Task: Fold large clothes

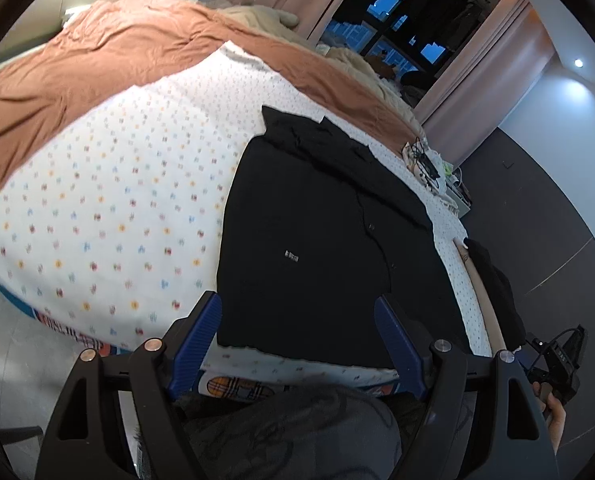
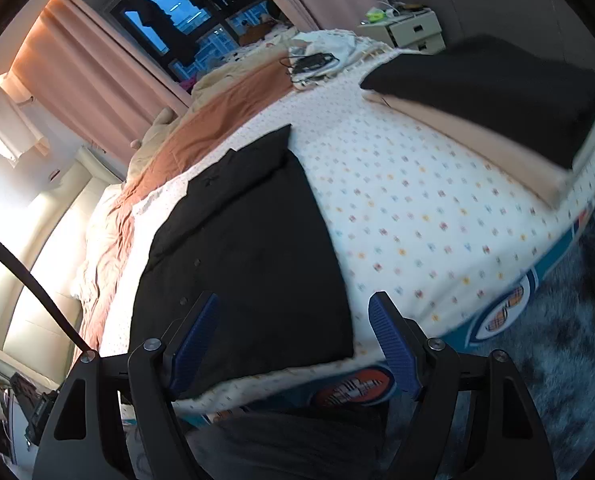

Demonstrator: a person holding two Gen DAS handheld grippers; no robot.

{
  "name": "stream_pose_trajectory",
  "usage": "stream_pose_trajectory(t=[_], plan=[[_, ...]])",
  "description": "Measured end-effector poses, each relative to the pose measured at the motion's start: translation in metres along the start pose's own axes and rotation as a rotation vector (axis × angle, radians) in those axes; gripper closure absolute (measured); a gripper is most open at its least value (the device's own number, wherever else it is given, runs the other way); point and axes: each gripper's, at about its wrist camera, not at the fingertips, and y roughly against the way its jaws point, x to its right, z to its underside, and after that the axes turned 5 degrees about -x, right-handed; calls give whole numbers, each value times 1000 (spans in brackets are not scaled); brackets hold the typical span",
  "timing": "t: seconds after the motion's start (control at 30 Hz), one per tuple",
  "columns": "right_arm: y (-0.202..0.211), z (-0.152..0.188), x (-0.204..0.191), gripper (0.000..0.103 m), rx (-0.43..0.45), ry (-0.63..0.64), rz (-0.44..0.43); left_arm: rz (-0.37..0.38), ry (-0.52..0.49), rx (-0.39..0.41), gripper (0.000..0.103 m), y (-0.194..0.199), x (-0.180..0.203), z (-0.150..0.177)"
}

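A black buttoned garment [image 1: 317, 240] lies partly folded and flat on the white dotted bedspread [image 1: 109, 208], its collar end away from me. It also shows in the right wrist view [image 2: 249, 256]. My left gripper [image 1: 297, 312] is open and empty, held above the garment's near hem. My right gripper [image 2: 293, 316] is open and empty, above the garment's near right corner. A stack of folded clothes, black [image 2: 497, 84] on beige [image 2: 497, 148], sits at the bed's far right corner.
A rust-brown blanket [image 1: 97, 52] is bunched along the far side of the bed. Cables and small items [image 2: 313, 62] lie near the bed's far edge. A nightstand [image 2: 413, 32] stands by the wall. A shaggy dark rug [image 2: 557, 360] covers the floor.
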Motion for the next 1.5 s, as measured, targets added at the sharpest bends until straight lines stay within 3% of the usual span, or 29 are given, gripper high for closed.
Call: stream_pose_trajectory(t=[0.23,0.33,0.6,0.77,0.83,1.03,1.13,1.2,1.33,1.43,1.5], plan=[[-29,27,29,27,-70,-50,-71,37,70,-54,24,-23,-34,26],[-45,33,41,27,-99,-79,-106,64,101,-72,31,-32,-46,30],[-85,32,55,27,-142,-160,-195,127,175,-128,32,-64,-65,29],[-101,27,59,28,-144,-194,-251,175,214,-164,32,-81,-70,26],[-104,26,59,33,-139,-193,-274,193,226,-168,32,-85,-71,26],[-115,29,54,38,-76,-200,-334,328,252,-146,32,-88,-71,20],[-121,30,51,38,-74,-188,-299,356,247,-143,32,-93,-69,17],[-130,30,47,39,-85,-191,-279,335,268,-152,33,-99,-69,18],[-135,26,48,59,-67,-225,-240,285,297,-157,56,-106,-69,21],[-129,23,42,88,-41,-237,-215,236,331,-150,80,-106,-75,21],[-115,19,41,94,-13,-228,-226,238,330,-135,87,-103,-74,22]])
